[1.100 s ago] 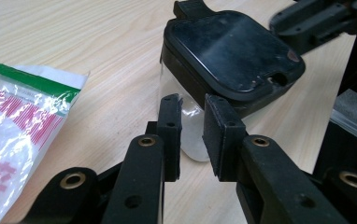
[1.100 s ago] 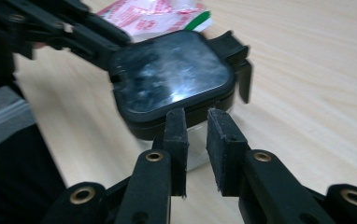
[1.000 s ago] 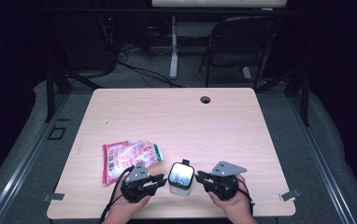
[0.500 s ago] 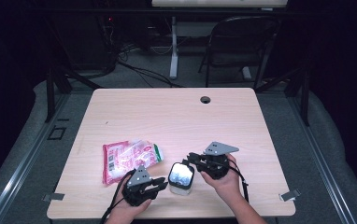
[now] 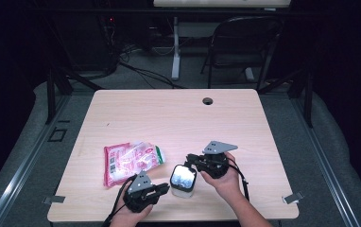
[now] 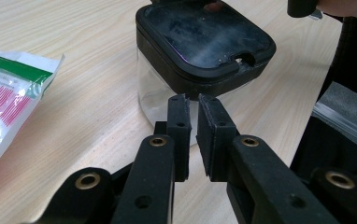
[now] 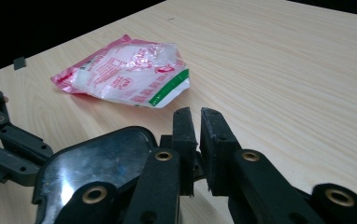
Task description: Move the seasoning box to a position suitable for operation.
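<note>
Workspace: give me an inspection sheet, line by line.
Surface: pale wood table, round grommet hole near the far edge.
Job's things: clear container with black lid, upright near the front edge, lid on.
Clutter: pink and white snack bag lying flat, left of the container.
Grippers: left gripper and right gripper flank the container; jaws have just been closing, a narrow gap left, nothing between them.
Cables: black cable trails from the right gripper.
Surroundings: folding chair and floor cables beyond the table.
</note>
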The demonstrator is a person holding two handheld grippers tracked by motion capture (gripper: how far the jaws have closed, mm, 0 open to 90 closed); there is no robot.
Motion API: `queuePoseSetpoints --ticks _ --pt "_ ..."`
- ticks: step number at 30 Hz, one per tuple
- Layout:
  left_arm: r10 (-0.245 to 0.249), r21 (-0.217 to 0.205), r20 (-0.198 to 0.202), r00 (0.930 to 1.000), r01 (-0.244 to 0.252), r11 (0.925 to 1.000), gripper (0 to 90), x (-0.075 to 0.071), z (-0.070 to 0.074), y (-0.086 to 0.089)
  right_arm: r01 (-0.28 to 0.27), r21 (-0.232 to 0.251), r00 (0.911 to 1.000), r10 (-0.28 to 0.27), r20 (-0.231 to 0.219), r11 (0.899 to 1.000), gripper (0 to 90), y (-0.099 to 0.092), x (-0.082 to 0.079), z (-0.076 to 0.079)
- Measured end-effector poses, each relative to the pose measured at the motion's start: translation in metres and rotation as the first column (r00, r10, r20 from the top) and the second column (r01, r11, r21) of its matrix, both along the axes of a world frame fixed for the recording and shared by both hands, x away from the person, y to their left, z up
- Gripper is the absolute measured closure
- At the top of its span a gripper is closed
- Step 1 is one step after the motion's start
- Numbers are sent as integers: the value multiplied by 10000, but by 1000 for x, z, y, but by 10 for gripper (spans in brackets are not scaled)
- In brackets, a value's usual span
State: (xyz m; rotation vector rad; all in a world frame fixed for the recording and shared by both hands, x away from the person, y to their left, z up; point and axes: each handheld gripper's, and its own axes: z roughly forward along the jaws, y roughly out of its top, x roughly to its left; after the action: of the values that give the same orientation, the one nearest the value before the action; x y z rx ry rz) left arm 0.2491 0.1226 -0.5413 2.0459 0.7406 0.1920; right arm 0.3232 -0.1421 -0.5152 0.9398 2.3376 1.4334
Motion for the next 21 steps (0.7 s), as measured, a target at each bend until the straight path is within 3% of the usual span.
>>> queuePoseSetpoints --ticks 2,8,21 --pt "-9 -65 -15 10000 9 10000 853 0 0 -1 -38 -172 10000 38 12 9998 845 2 0 -2" --pt "-183 70 -120 9998 184 9998 895 -1 -1 -7 5 236 9995 3 -325 9997 895 1 2 -4" --pt "-73 -8 -55 10000 72 10000 896 1 3 -7 69 386 9990 -52 -449 9992 900 0 3 -4"
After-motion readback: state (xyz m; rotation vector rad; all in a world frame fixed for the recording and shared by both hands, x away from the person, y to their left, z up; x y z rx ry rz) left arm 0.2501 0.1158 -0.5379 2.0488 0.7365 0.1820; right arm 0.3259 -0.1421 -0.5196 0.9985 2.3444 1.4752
